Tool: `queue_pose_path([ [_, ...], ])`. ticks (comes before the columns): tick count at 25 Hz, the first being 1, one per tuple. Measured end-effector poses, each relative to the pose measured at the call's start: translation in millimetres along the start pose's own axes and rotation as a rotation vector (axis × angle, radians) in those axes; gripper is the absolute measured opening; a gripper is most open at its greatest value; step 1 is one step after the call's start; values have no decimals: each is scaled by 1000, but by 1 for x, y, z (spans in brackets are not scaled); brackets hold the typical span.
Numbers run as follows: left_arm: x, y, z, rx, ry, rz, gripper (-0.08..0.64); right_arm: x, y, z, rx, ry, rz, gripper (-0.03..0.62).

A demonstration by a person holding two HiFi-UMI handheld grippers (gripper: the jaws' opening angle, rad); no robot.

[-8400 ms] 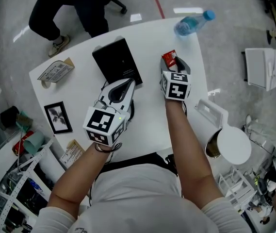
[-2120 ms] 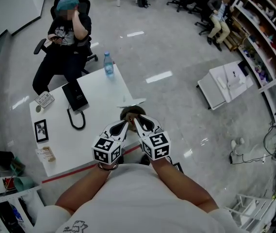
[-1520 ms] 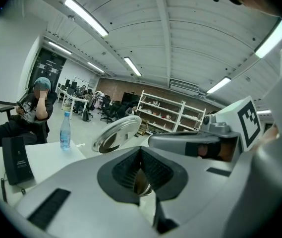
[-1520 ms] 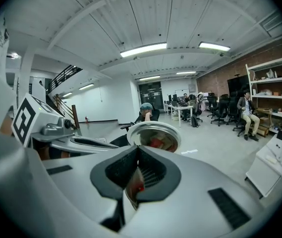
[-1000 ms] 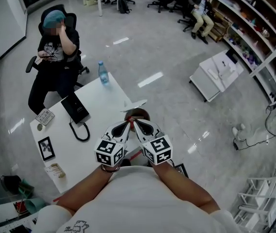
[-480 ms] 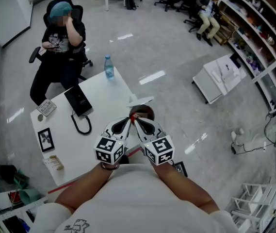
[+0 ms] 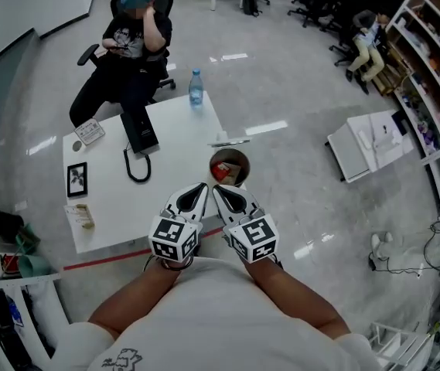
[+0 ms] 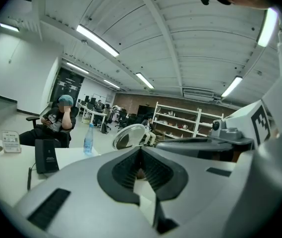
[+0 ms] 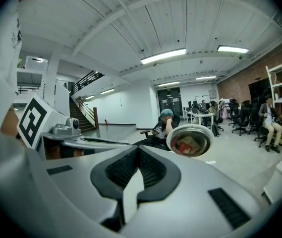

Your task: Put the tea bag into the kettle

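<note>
- Since the earlier frame, the red tea bag (image 7: 220,171) has left the gripper tips and now lies inside the open kettle (image 7: 246,162), at frame centre.
- Left gripper (image 7: 201,188) and right gripper (image 7: 218,190) sit just below it, jaws closed and empty.
- The kettle lies up-right of the tips, with the right gripper nearer.

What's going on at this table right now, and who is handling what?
A person holds the left gripper and the right gripper side by side, just short of the kettle by the edge of the table. Both pairs of jaws are shut, with nothing in them. The kettle's lid stands open and a red tea bag lies inside, so the drop looks done.
</note>
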State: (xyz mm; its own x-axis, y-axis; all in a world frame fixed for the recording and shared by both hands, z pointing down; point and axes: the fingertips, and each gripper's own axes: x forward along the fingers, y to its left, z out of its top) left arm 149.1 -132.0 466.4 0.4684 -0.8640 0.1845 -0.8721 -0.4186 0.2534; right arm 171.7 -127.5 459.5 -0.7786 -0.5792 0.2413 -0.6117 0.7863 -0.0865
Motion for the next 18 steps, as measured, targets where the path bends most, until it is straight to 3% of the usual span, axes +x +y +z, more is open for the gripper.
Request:
queue_pose_path([
  [8,-44,-26,-17,-19,-25,101,9,-32,37,-11,-20,4,107,11],
  [18,-57,-61,-27,-9,-27,96,9,-68,47,-15,-20,-13,114,11],
])
